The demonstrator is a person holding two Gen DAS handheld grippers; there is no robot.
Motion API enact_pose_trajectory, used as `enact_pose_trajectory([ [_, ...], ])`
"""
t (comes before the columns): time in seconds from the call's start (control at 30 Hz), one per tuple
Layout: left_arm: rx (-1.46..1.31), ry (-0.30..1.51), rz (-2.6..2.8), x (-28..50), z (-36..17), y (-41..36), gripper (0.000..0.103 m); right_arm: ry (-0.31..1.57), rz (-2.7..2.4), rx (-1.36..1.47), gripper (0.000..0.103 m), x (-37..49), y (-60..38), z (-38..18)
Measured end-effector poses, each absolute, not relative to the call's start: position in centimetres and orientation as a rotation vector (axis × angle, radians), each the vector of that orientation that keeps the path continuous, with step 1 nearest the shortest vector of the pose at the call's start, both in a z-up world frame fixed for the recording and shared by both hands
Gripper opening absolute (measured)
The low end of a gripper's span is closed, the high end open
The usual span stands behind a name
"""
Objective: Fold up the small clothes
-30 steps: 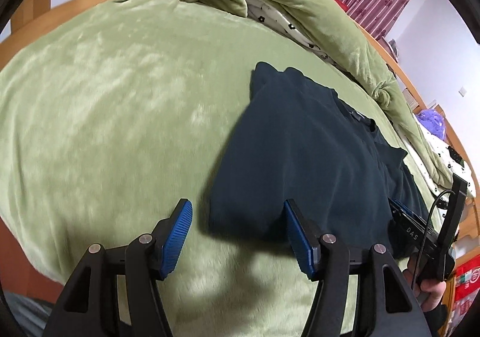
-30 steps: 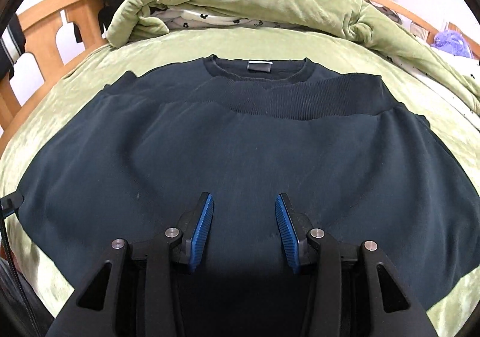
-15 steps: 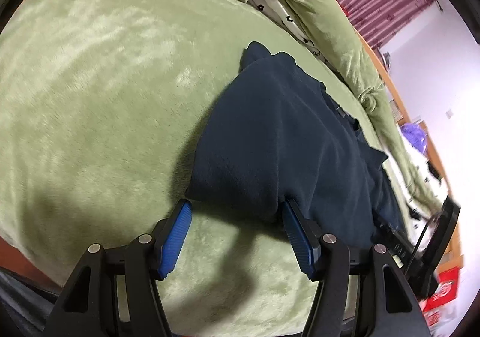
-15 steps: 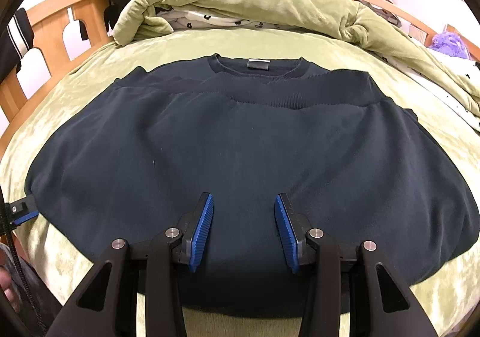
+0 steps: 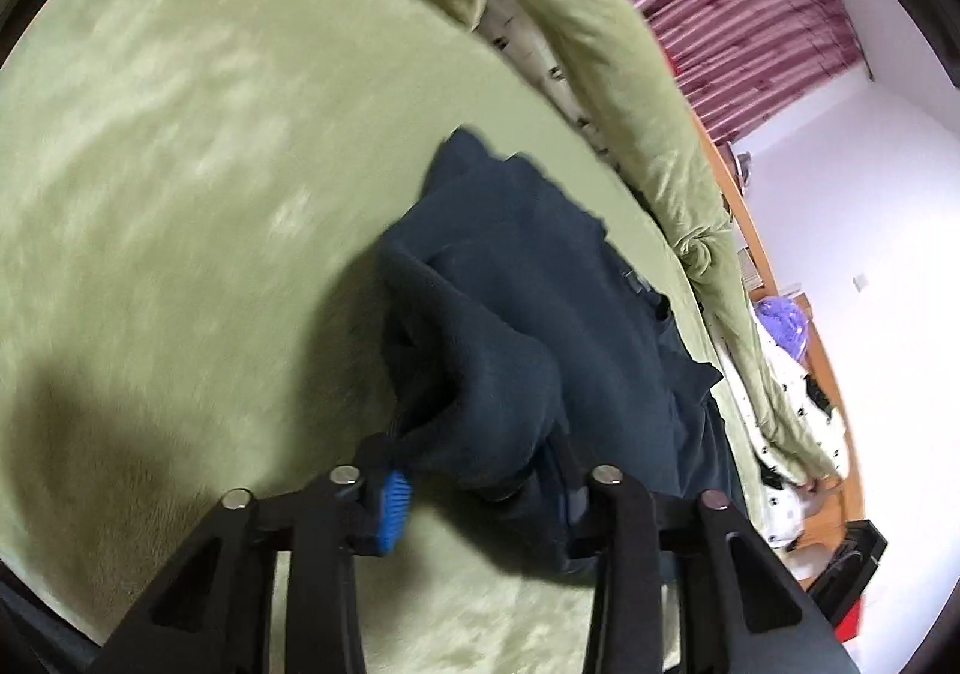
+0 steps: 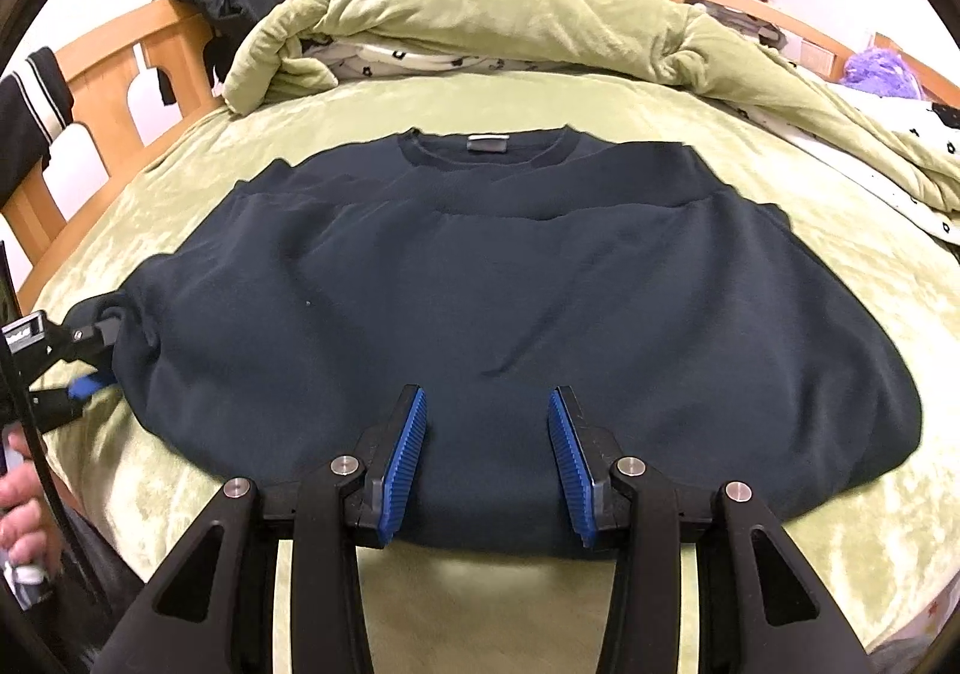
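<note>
Left gripper (image 5: pixel 480 485) jaws closing on sweatshirt (image 5: pixel 540 326)

– How do your two wrist views read for light?

– Your right view is bright, even and sharp: the dark navy sweatshirt (image 6: pixel 510 302) shows soft creases, and a faint shadow lies on the plush green bedspread (image 6: pixel 810 554) near you. Both views bulge at the edges, with black corners.

– And your left view?

– It is smeared with motion blur; the pile of the green bedspread (image 5: pixel 180 164) streaks. A dark shadow pools near left, and the white wall (image 5: pixel 840 194) far right glares.
</note>
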State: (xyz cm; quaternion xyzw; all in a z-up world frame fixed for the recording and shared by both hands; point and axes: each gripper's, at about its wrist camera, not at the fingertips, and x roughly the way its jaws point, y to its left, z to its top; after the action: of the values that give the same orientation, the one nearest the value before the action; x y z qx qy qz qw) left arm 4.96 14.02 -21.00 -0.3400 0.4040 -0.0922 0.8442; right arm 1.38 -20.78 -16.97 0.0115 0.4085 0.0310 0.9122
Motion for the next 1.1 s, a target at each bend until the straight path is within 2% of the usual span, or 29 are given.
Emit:
enact_pose_trajectory([
  [0.1,-0.615,0.777,-0.21,4.8,-18.0,11.9,0.02,0.831,0.048,0.038,0.042,0.6,-22.4,-16.4],
  [0.33,-0.444,0.658,-0.304,5.0,-11.0,5.9,0.016,0.803,-0.003,0.103,0.041,-0.5,-27.9,-14.6],
  [0.5,-0.316,0.628,-0.422,5.2,-8.3,-0.9,0.014,0.749,-0.057,0.129,0.041,-1.6,-32.2,-12.4],
  [0.63,-0.255,0.666,-0.521,5.7,-8.5,-6.5,0.014,0.716,-0.113,0.138,0.041,-3.0,-35.4,-11.3],
  [0.77,-0.164,0.737,-0.607,5.9,-11.2,-12.3,0.014,0.704,-0.168,0.159,0.041,-4.4,-38.2,-11.0],
  [0.97,-0.12,0.85,-0.625,5.4,-15.8,-15.3,0.014,0.718,-0.206,0.159,0.041,-5.3,-39.9,-11.7],
  [1.1,-0.109,0.885,-0.636,5.4,-16.4,-15.2,0.017,0.74,-0.197,0.158,0.041,-5.0,-39.4,-12.4],
])
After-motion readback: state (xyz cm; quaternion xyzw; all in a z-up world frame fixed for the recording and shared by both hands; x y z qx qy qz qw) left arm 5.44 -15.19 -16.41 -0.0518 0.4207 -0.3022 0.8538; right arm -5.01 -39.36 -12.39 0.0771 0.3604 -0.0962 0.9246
